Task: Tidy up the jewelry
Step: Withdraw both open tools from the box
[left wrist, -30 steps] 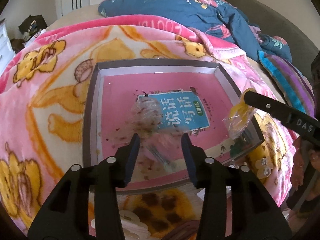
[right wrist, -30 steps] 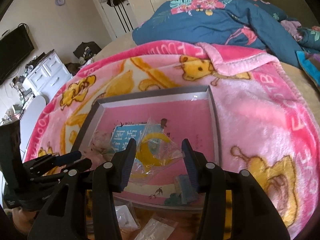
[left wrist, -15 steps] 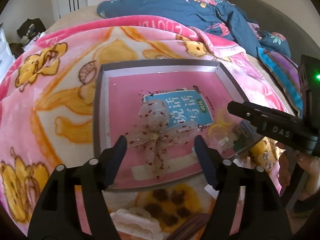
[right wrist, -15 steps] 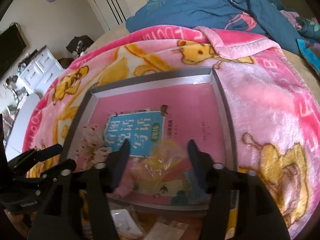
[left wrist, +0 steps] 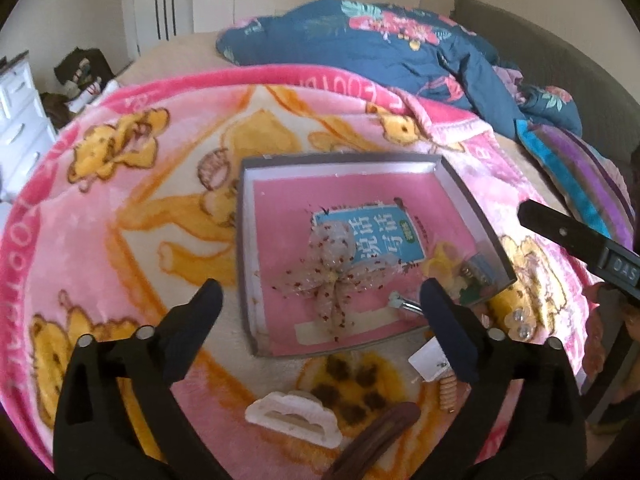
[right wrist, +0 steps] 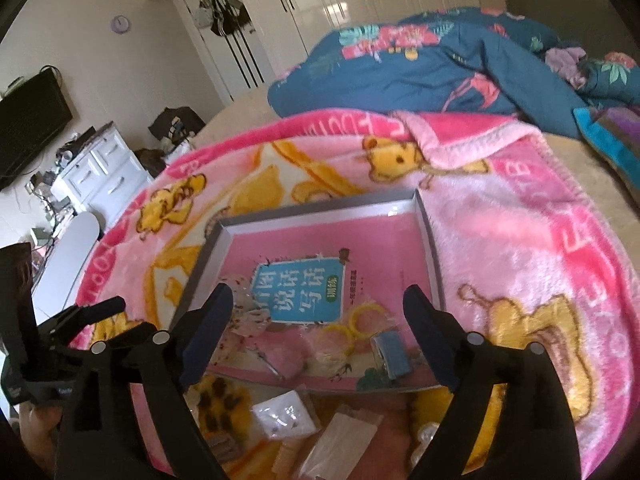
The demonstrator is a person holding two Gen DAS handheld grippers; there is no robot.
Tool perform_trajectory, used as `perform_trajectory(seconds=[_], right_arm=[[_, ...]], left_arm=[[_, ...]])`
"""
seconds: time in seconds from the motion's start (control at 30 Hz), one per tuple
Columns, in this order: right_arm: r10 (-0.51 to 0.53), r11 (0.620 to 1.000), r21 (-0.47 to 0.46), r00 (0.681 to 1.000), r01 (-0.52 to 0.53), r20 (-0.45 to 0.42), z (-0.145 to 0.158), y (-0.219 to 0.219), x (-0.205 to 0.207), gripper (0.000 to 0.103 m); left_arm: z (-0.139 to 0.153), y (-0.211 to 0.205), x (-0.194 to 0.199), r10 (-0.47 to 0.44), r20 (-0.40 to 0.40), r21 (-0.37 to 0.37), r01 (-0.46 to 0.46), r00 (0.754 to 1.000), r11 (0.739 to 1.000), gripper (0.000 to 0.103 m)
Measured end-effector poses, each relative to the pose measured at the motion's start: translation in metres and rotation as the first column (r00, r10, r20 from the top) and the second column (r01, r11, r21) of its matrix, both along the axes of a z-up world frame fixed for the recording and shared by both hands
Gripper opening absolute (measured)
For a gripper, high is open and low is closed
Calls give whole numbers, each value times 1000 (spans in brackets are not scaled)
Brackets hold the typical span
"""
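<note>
Both the left gripper (left wrist: 318,300) and right gripper (right wrist: 318,318), jaws just opened wide and empty, hang over the tray (left wrist: 245,240), where the bow (left wrist: 334,276) lies, light, floppy, best pinched at its knot.

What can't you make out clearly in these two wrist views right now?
- Left wrist view: the brown clip is cut off by the bottom edge.
- Left wrist view: the metal piece is partly behind the finger.
- Right wrist view: the small packets below the tray are blurred.
</note>
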State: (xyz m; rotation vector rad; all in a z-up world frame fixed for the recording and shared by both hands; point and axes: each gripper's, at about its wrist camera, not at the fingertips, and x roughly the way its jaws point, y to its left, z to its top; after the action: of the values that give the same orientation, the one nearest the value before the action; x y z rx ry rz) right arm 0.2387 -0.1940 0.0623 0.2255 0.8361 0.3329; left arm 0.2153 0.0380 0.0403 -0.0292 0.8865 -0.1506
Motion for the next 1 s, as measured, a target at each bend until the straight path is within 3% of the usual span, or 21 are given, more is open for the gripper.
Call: perform_trajectory(seconds=[0.4, 0.7, 1.0], right_arm=[[5, 1000, 17, 994, -7, 107, 51, -6, -43, 93], [-7, 1000, 23, 988, 3, 154, 73, -17, -76, 93], [-16, 1000, 12, 983, 14, 185, 88, -21, -105, 95]], left_arm=[[43, 13, -33, 43, 84, -35, -41, 996, 999, 94], [65, 14, -63, 43, 143, -75, -32, 989, 997, 94], [78, 14, -92, 31, 187, -67, -19, 982, 998, 94]])
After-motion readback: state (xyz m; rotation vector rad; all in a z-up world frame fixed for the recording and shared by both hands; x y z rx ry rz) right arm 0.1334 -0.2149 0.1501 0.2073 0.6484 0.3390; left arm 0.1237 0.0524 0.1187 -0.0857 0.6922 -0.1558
